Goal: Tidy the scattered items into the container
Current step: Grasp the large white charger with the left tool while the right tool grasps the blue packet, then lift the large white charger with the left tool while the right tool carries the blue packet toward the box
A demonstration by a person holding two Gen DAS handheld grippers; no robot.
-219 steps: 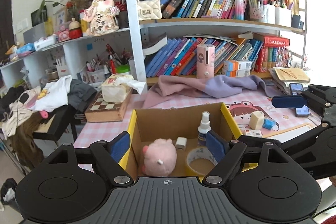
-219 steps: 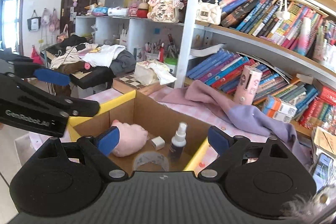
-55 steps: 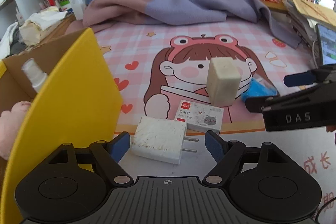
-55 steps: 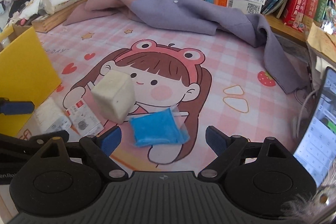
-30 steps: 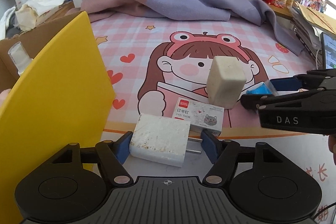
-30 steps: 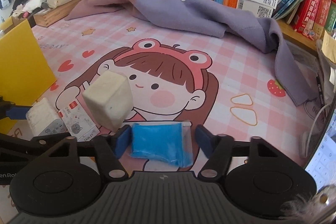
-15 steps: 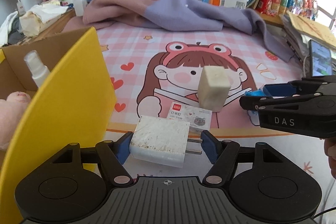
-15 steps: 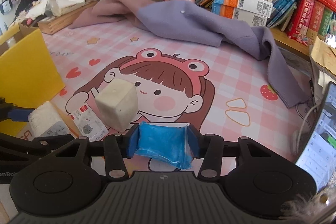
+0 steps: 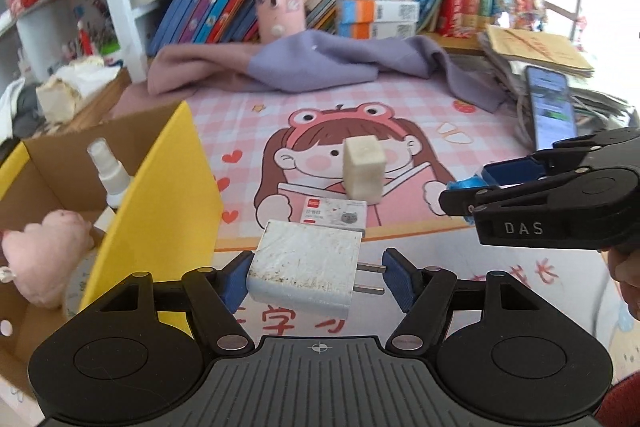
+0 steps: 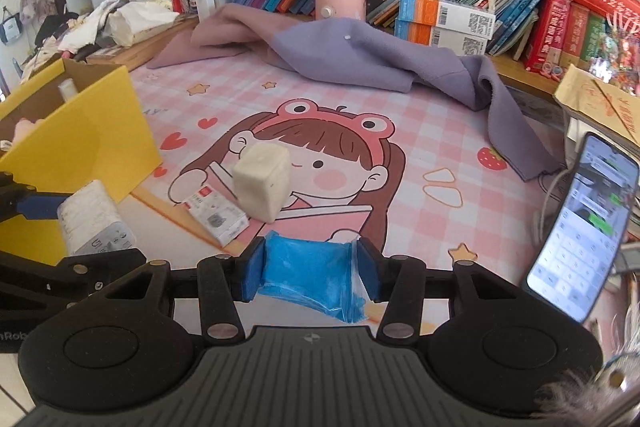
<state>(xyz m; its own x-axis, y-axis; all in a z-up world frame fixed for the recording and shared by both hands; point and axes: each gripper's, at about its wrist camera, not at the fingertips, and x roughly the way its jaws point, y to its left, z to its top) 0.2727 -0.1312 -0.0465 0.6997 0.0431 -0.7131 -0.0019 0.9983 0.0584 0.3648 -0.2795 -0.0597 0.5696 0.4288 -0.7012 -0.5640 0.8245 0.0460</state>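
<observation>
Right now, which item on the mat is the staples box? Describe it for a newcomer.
On the pink cartoon-girl mat, find the cream cube. The staples box lies flat against its near-left side: the only thin white carton, with a red logo and a grey cat.

The box [image 9: 168, 187] is cut by the left edge, and my charger [image 9: 306, 269] hides the table print.
</observation>
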